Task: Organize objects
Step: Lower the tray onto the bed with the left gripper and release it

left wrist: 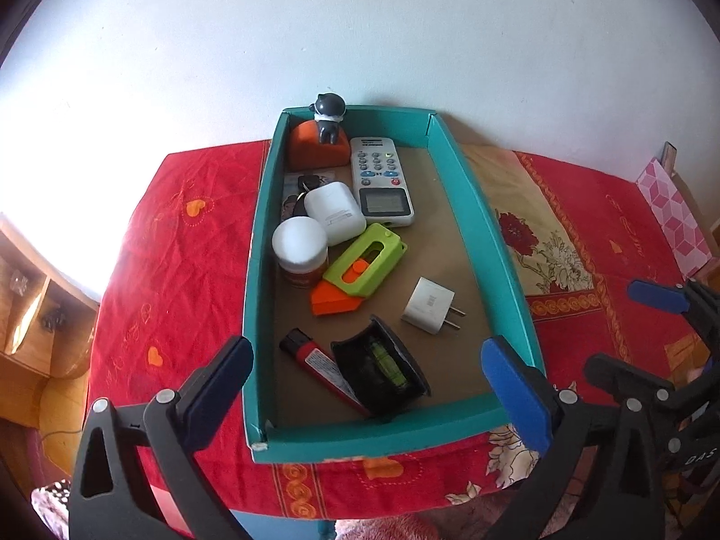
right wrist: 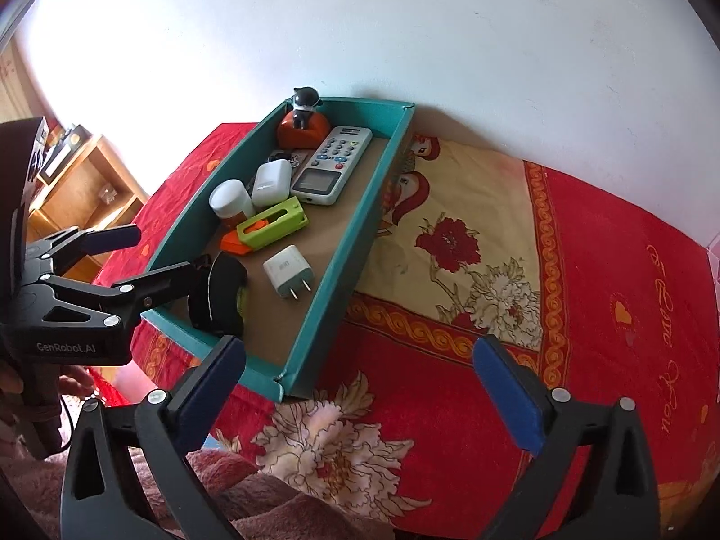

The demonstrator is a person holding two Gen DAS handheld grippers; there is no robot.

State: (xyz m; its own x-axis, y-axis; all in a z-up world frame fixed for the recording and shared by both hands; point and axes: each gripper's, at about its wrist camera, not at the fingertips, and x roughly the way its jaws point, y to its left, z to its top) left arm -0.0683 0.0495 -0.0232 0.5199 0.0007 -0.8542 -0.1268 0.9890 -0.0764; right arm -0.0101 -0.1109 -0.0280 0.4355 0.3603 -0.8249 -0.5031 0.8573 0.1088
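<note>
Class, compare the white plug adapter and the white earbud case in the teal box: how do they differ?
The plug adapter is boxy with two metal prongs; the earbud case is rounded, without prongs. The adapter lies alone; the case sits among other items at the left wall. Both are white, inside the teal box.

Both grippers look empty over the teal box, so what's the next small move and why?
Probably lower the left gripper onto the white charger plug. It lies alone on bare cardboard in the teal box, inside the gripper's open span, while the other items crowd together.
</note>
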